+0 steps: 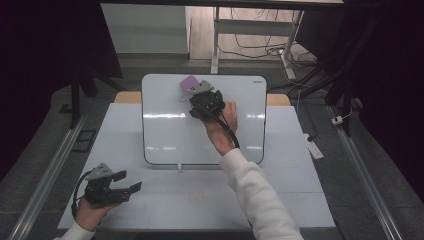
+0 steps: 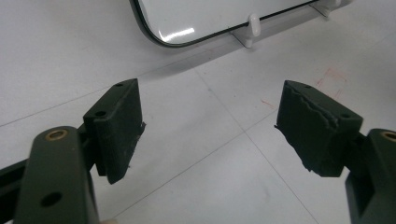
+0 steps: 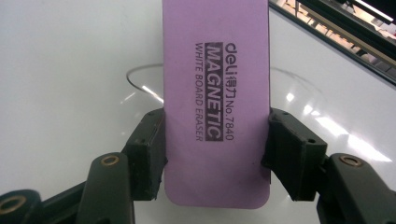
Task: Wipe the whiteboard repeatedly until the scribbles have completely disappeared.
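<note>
A purple magnetic whiteboard eraser (image 3: 215, 100) lies flat against the whiteboard (image 3: 70, 70), clamped by its long sides between both jaws of my right gripper (image 3: 217, 154). From above, the eraser (image 1: 189, 83) sits near the top middle of the whiteboard (image 1: 170, 135), with my right gripper (image 1: 200, 97) just below it. A faint curved pen line (image 3: 140, 86) shows on the board beside the eraser. My left gripper (image 1: 131, 181) rests low over the table at the front left, open, with nothing between its jaws (image 2: 210, 135).
The whiteboard stands propped on small white feet (image 2: 252, 28) on a white-panelled table (image 1: 200, 200). Faint red marks (image 2: 329, 77) show on the tabletop. Beyond the table stand a desk frame (image 1: 250, 30) with cables and a power strip (image 1: 315, 149) on the floor.
</note>
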A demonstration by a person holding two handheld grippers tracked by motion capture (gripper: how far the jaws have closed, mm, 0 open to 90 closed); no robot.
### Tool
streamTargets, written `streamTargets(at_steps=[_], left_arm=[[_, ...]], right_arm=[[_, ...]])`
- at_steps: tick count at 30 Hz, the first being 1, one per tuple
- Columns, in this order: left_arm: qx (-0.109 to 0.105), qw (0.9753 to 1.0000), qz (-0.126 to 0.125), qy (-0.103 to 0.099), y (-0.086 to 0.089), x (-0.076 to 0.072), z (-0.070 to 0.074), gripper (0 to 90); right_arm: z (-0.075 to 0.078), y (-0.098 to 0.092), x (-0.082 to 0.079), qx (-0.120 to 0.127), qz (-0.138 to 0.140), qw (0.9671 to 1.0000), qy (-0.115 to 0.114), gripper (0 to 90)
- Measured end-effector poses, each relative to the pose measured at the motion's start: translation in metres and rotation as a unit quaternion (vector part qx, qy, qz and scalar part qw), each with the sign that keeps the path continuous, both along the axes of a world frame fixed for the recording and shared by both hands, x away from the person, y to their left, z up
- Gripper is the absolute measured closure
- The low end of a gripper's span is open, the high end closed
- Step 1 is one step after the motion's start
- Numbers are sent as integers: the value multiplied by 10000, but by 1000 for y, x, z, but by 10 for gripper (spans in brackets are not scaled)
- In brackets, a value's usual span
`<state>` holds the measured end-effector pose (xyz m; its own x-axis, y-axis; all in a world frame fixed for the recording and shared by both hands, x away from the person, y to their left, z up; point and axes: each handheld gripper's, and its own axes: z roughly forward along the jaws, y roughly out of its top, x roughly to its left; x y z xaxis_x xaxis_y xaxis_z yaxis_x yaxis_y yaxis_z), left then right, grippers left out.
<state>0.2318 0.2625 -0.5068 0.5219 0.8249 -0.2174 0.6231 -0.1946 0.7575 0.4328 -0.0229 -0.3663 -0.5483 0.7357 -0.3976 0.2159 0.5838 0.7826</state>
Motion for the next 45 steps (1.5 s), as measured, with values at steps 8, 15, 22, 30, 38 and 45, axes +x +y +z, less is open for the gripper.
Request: streamTargets(at_steps=[8, 15, 22, 30, 38, 45], left_arm=[[-5, 10000, 5, 6, 0, 0, 0, 233], [-8, 10000, 9, -2, 1, 0, 0, 233], [6, 10000, 6, 6, 0, 0, 0, 233], [-7, 10000, 36, 14, 0, 0, 0, 233], [7, 10000, 25, 4, 1, 0, 0, 232], [32, 10000, 11, 10, -1, 1, 0, 232]], right_arm=[[-20, 33, -19, -466, 592, 9970, 192, 414], [-12, 10, -13, -365, 347, 9985, 222, 414], [9, -30, 6, -40, -265, 9995, 145, 414], [-1, 23, -5, -515, 252, 9983, 95, 414], [-8, 22, -11, -493, 398, 9978, 202, 414], [-21, 23, -22, -696, 576, 9957, 223, 414]])
